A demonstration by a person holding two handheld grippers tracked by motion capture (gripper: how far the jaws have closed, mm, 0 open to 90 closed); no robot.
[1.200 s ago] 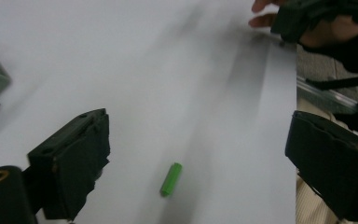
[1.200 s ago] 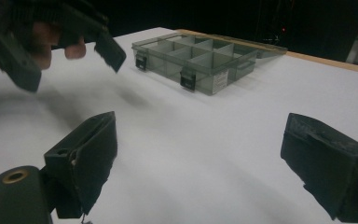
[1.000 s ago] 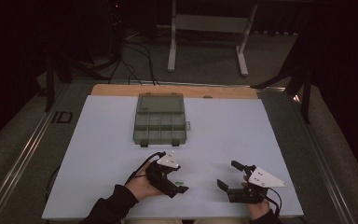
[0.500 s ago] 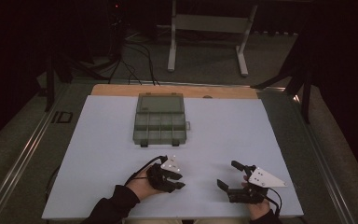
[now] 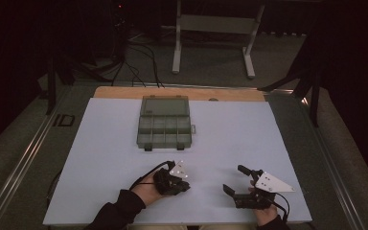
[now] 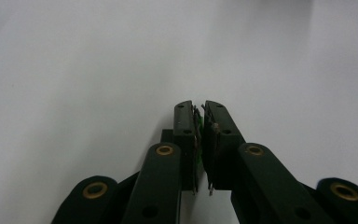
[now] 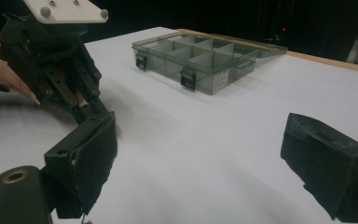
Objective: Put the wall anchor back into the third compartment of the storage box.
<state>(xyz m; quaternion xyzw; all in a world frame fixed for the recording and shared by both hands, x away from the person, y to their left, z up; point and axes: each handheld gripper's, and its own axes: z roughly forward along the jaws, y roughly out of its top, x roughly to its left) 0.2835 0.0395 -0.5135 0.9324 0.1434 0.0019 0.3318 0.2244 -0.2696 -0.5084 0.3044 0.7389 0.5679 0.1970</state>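
Observation:
A grey see-through compartment box (image 5: pixel 165 127) lies on the white table top (image 5: pixel 100 143), its lid folded back; in the right gripper view the box (image 7: pixel 205 58) is at the far middle. My left gripper (image 5: pixel 186 184) rests low at the near edge, left of centre. Its jaws have just been closing and now stand shut (image 6: pixel 199 106) with nothing between them. It also appears in the right gripper view (image 7: pixel 87 108), held by a hand. My right gripper (image 5: pixel 235 178) sits near the front right, open, its jaws wide apart (image 7: pixel 205 158) over bare table.
A wooden strip (image 5: pixel 230 94) runs along the table's far edge. Beyond it stand a metal frame stand (image 5: pixel 211 24) and cables on the floor (image 5: pixel 134 67). Dark rails flank the table on both sides.
The left gripper's jaws went from wide open to shut, with nothing taken between them. The right gripper has stayed where it was, still open.

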